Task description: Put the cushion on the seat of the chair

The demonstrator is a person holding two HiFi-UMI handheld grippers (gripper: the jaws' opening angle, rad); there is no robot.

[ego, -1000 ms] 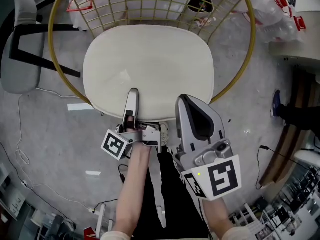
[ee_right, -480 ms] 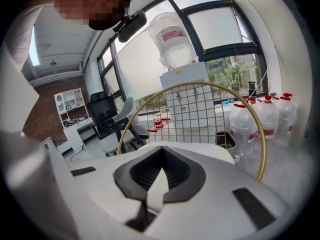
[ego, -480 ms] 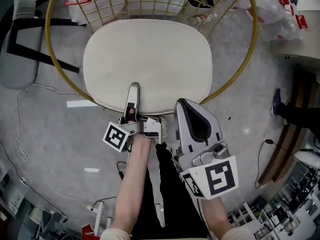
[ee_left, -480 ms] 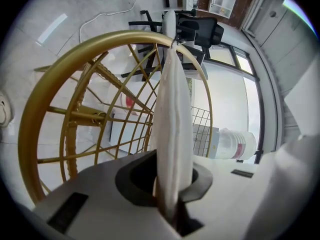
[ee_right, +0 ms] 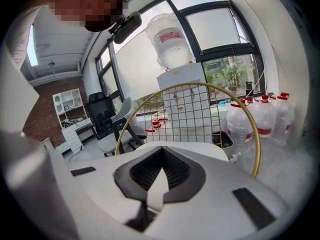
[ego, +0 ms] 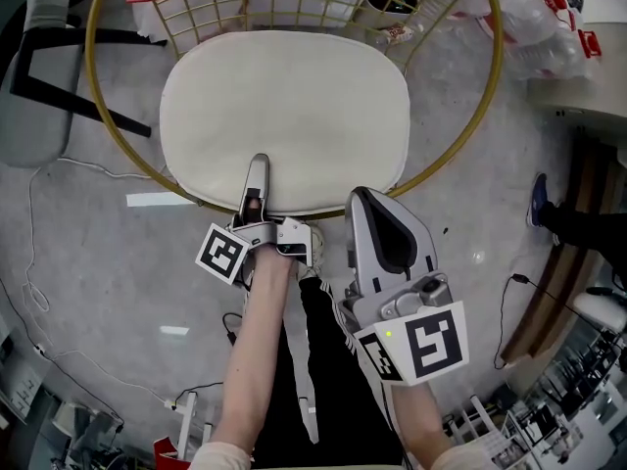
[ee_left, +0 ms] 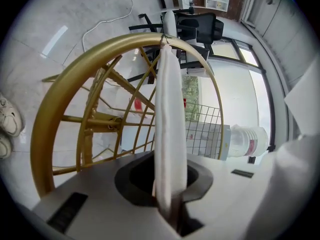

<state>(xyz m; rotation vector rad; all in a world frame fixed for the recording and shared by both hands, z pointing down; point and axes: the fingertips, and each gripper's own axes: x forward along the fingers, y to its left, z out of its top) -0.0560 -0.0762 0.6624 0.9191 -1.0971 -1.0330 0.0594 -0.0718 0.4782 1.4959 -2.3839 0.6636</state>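
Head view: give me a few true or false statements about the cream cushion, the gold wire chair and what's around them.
1. The cream oval cushion lies flat within the round frame of the gold wire chair. True.
2. The left gripper clamps the cushion's near edge. True; its jaws have just eased open a little, with the cushion between them.
3. The grey office chair stands at the view's right. False: it is at the upper left.
4. The cushion hangs over the chair's backrest. False: it lies flat.

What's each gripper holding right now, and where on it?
Left gripper pinches the cushion at its near edge; its jaws have just opened slightly. Right gripper holds nothing, fingers together.
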